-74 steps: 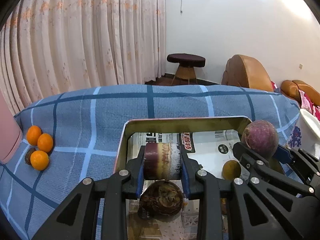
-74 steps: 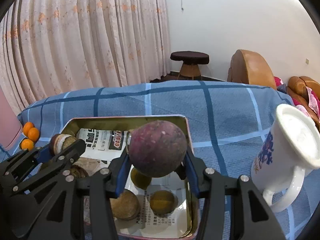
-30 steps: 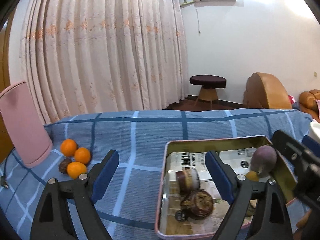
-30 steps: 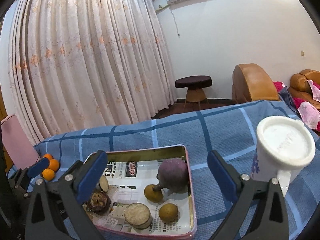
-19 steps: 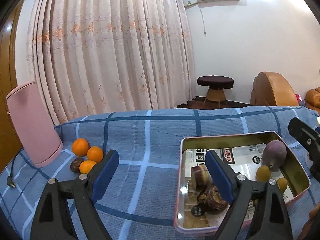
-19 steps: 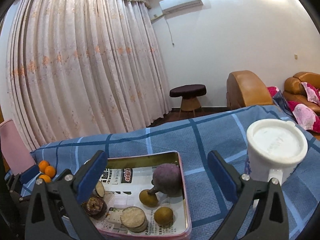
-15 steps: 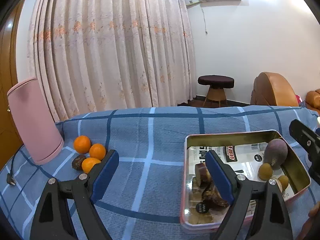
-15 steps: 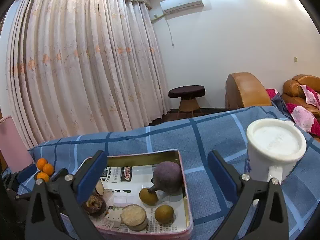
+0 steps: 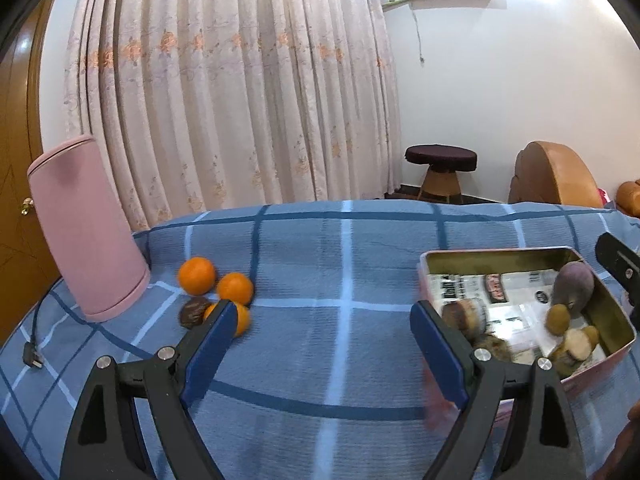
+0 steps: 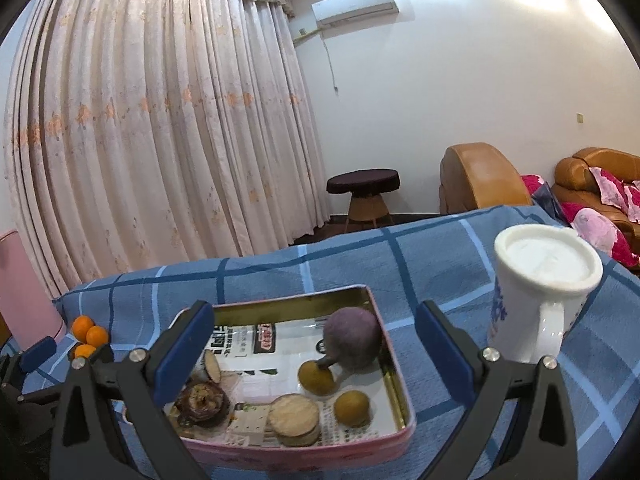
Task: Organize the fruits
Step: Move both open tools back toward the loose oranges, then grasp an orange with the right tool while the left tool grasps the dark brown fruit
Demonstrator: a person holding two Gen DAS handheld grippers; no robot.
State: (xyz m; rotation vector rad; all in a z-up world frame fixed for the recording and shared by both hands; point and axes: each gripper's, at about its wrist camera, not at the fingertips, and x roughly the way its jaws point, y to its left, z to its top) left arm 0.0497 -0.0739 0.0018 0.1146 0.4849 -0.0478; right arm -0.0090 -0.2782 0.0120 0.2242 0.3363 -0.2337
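A pink metal tin (image 10: 384,446) (image 9: 500,257) lined with printed paper stands on the blue checked cloth. In it lie a round purple fruit (image 10: 352,338) (image 9: 573,283), a few small yellow-brown fruits (image 10: 352,403), a cut slice (image 10: 293,419) and a dark half fruit (image 10: 202,399). Three oranges (image 9: 196,275) and a dark brown fruit (image 9: 193,311) lie left of the tin. My left gripper (image 9: 318,350) is open over the cloth between oranges and tin. My right gripper (image 10: 312,356) is open above the tin, empty.
A pink cylinder (image 9: 86,226) stands at the far left with a black plug (image 9: 33,360) beside it. A white mug (image 10: 540,298) stands right of the tin. Beyond the table are curtains, a stool (image 10: 363,190) and brown armchairs (image 10: 478,178).
Both grippers let go of their fruits into the tin, opened and drew back and up. The left view has swung left, towards the oranges.
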